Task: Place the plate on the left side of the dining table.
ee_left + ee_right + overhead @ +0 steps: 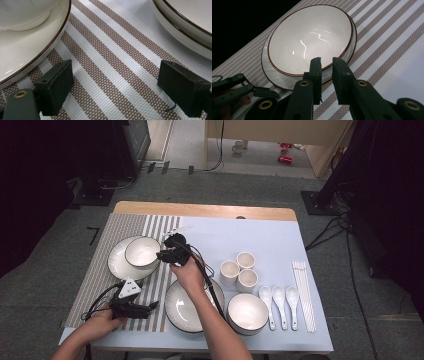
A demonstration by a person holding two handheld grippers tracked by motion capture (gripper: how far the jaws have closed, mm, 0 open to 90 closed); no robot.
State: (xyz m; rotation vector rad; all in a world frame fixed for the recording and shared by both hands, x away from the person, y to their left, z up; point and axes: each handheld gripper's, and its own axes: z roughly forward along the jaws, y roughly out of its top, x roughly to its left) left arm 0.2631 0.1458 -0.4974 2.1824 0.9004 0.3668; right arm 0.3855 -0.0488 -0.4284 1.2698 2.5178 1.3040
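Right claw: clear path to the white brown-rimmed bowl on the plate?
Probably yes. The right claw hangs just beside the white brown-rimmed bowl's near rim, with nothing between them and its jaws nearly shut with nothing between them; they would need opening to grip.

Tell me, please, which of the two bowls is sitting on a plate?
The bowl at the left, on the striped mat: it rests in a plate. The other bowl, at the front right beside the spoons, stands straight on the pale blue cloth.
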